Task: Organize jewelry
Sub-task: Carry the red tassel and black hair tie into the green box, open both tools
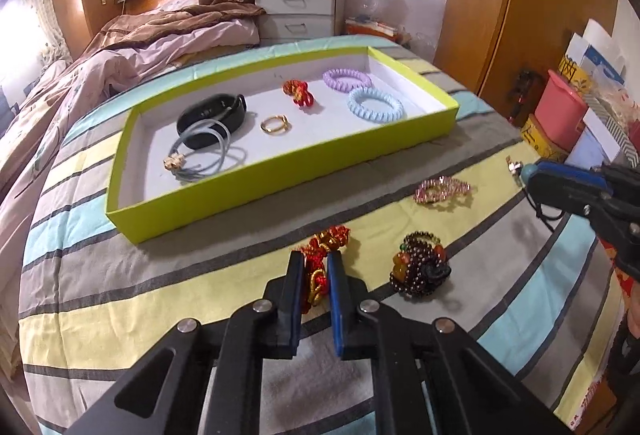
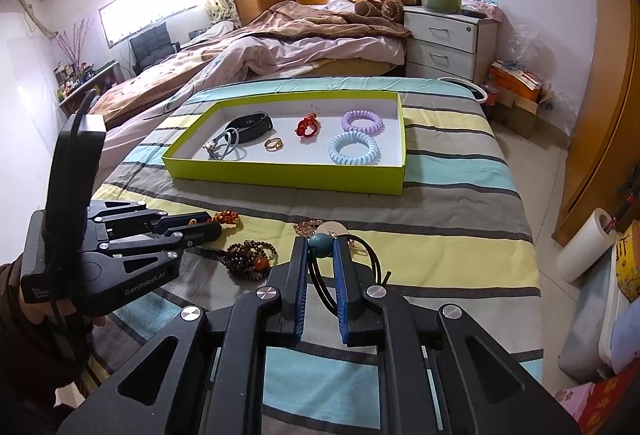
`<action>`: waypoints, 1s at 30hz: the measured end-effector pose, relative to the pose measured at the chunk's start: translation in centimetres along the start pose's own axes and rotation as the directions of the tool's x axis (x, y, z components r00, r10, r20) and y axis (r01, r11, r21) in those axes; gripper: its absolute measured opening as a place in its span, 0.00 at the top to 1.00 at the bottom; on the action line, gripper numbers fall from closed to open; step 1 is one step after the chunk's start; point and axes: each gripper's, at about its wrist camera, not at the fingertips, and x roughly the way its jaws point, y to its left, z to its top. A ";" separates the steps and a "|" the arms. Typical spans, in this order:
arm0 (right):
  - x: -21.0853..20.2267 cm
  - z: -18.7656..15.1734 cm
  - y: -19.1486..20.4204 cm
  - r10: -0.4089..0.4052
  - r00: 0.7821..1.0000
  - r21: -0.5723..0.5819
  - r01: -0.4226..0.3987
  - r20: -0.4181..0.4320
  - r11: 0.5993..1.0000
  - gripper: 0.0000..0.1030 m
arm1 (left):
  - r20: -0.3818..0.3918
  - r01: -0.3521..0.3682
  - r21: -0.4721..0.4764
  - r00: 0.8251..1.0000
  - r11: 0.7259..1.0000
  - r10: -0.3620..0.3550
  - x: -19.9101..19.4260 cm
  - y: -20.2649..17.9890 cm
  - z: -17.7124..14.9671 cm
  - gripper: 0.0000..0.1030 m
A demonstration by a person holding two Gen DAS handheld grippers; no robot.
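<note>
Your left gripper [image 1: 316, 267] pinches the red-and-gold knotted cord bracelet [image 1: 320, 263] near the striped bed's [image 1: 120, 275] front edge; your right gripper [image 2: 320, 247] clamps the teal bead on its black cord [image 2: 321, 241].

Lime-green tray [image 2: 280, 177] with white floor on a striped grey-yellow-blue bedspread [image 2: 452, 211]

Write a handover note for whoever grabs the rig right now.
Left gripper: shut on the red-and-gold knot bracelet, on the striped blanket.
Right gripper: shut on the teal bead necklace, its black cord hanging loose.
Done, in the green tray: black band, grey cord bracelet, gold ring, red knot, purple and blue coil ties.
Left: both held pieces, dark bead bracelet, pink bead bracelet.
</note>
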 end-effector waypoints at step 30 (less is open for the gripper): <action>-0.1 4.4 1.7 -0.005 0.998 -0.031 0.007 0.061 0.999 0.88 | 0.136 0.014 -0.094 0.991 0.995 -0.002 -5.3 5.4 2.7 0.89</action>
